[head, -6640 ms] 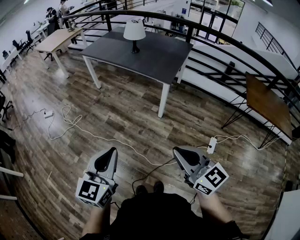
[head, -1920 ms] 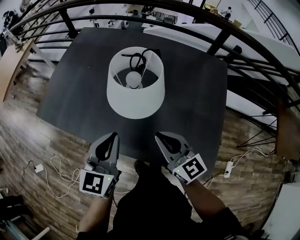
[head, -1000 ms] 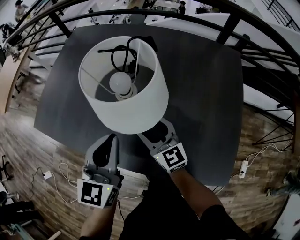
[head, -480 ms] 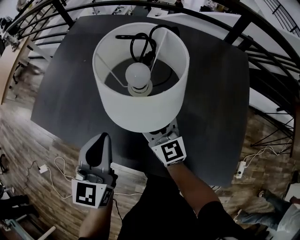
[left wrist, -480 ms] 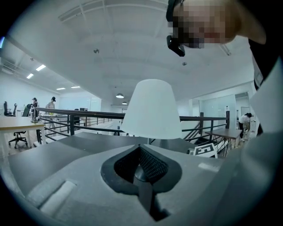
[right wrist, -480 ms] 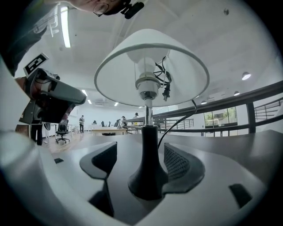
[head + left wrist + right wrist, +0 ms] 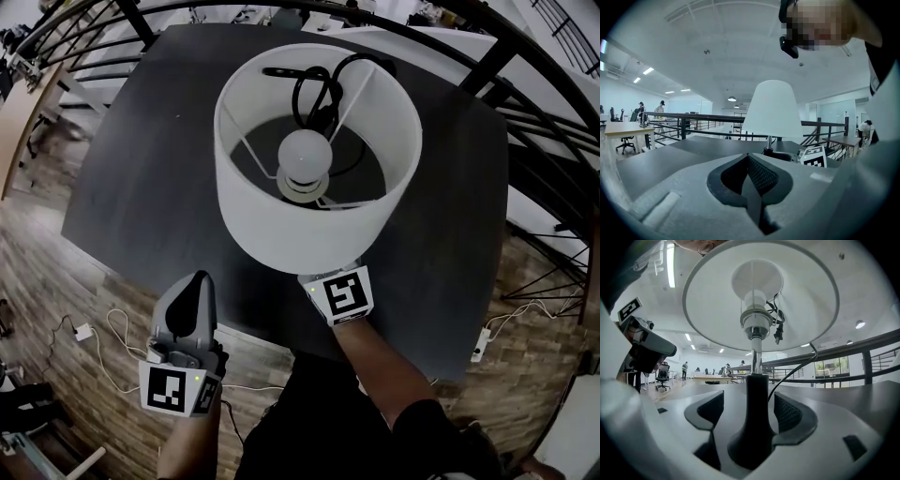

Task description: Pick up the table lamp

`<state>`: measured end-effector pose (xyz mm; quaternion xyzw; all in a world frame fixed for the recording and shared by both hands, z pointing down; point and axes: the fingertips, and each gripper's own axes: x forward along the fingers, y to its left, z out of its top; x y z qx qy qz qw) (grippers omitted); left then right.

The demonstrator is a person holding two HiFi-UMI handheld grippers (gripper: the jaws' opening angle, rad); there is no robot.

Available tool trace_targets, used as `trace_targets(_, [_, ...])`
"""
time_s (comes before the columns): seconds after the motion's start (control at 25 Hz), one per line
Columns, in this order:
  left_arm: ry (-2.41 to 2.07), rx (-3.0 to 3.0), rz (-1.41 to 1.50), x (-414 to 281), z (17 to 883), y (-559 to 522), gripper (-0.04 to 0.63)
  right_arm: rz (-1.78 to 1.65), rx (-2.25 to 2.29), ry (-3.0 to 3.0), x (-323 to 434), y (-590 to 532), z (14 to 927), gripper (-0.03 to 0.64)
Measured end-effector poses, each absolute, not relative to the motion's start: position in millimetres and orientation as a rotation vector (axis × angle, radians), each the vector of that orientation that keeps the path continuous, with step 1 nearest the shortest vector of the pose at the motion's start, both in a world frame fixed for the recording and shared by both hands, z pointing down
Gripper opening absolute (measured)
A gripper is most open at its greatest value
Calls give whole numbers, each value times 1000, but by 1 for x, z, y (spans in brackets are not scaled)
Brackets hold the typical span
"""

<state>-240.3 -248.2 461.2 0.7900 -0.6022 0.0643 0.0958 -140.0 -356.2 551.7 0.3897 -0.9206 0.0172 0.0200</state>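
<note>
The table lamp [image 7: 309, 216] stands on the dark table [image 7: 141, 159], with a white shade, a bare bulb [image 7: 305, 157] and a black stem. My right gripper reaches in under the shade, so only its marker cube [image 7: 337, 295] shows in the head view. In the right gripper view the gripper [image 7: 751, 413] is open. The lamp's black stem [image 7: 757, 399] rises between the pads with a gap on each side. My left gripper [image 7: 195, 286] is shut and empty at the table's near edge, left of the lamp. The left gripper view shows its pads [image 7: 749, 161] closed together and the lamp [image 7: 772, 110] beyond.
The lamp's black cord [image 7: 323, 89] lies coiled on the table behind it. A black railing [image 7: 525, 56] runs past the table's far and right sides. White cables [image 7: 103, 333] trail over the wood floor at the left. People and desks are far off.
My right gripper has slid further under the shade, hiding its jaws from the head view. The left gripper has sunk a little towards the table's near edge. The lamp looms larger.
</note>
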Motion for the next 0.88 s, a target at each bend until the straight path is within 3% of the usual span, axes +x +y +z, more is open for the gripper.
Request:
trace_targets(0.52, [-1829, 2307, 212, -265, 472, -244, 5, 31, 1250, -2855, -157, -387, 553, 311])
trace_targets(0.6, [-1827, 2298, 224, -266, 474, -243, 5, 25, 1249, -2845, -159, -390, 553, 285])
trace_targets(0.76, [-1836, 2303, 211, -266, 471, -240, 5, 38, 1292, -2817, -152, -396, 553, 149])
trace_targets(0.88, [-1841, 2312, 202, -266, 470, -239, 5, 34, 1289, -2817, -153, -395, 554, 147])
